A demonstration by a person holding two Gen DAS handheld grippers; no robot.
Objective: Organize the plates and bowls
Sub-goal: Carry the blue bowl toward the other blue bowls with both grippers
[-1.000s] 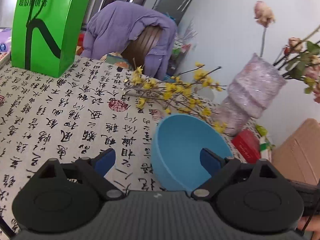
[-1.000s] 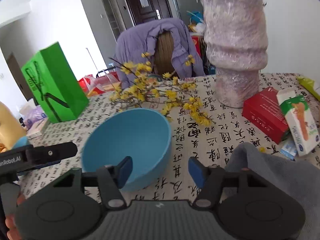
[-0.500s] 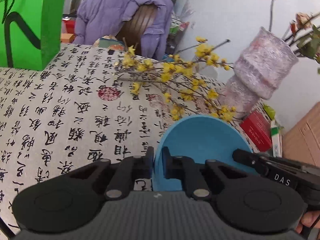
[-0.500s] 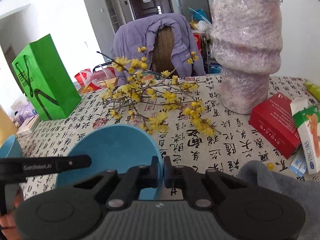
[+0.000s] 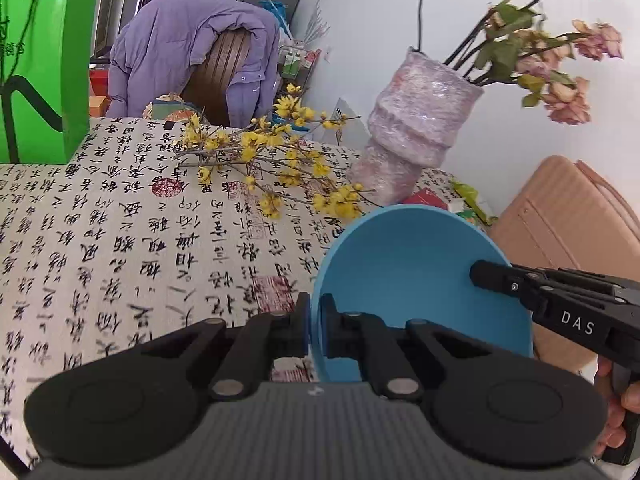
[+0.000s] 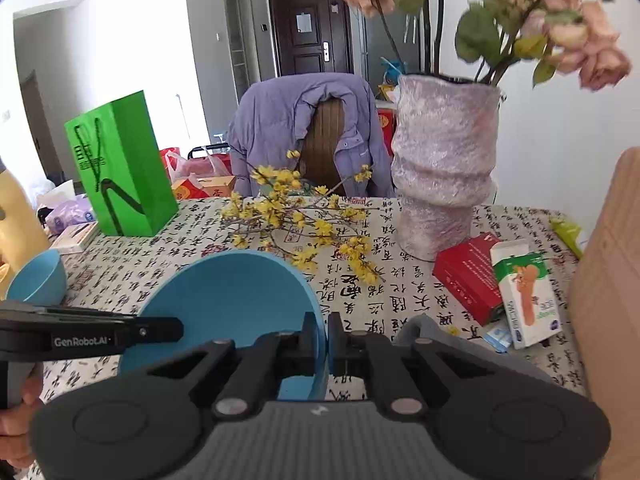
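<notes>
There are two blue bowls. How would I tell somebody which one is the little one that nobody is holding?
Find the tall green paper bag standing at the table's far left in the right wrist view. Just in front of it, near the table's left edge, sits the small blue bowl. Unlike the big blue bowl, no tool is pinching its rim, and it rests on the cloth.

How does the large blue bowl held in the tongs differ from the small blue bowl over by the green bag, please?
The large blue bowl is wider than the small blue bowl. The large blue bowl is pinched at opposite rims by the left tongs and right tongs; the small blue bowl sits untouched on the tablecloth. The large one tilts; the small one rests upright. Both are plain blue.
</notes>
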